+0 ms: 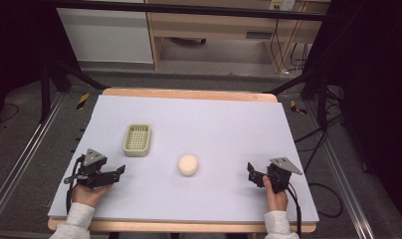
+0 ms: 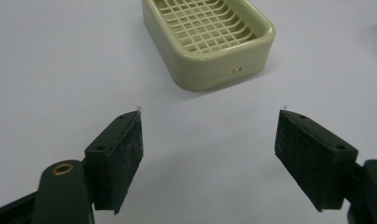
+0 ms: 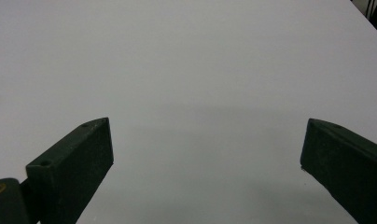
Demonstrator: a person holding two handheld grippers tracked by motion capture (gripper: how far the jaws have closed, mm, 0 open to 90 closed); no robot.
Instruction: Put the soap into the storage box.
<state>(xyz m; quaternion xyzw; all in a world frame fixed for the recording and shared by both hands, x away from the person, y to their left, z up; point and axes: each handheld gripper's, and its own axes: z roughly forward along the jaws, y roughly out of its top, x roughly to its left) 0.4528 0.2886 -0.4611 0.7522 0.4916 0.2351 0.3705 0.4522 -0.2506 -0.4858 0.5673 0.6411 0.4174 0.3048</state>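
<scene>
White worktop (image 1: 199, 119): soap (image 1: 187, 164) and dish (image 1: 137, 139) apart; my left fingers (image 2: 126, 154) and right fingers (image 3: 79, 163) wide, empty.

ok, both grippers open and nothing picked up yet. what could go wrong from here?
1. The round soap looks smooth and domed; jaws closing off-centre could squeeze it out or send it sliding across the table.
2. The soap dish stands loose and looks light; a nudge while placing could shift it.
3. The left gripper and right gripper flank the soap; both reaching in could collide.
</scene>
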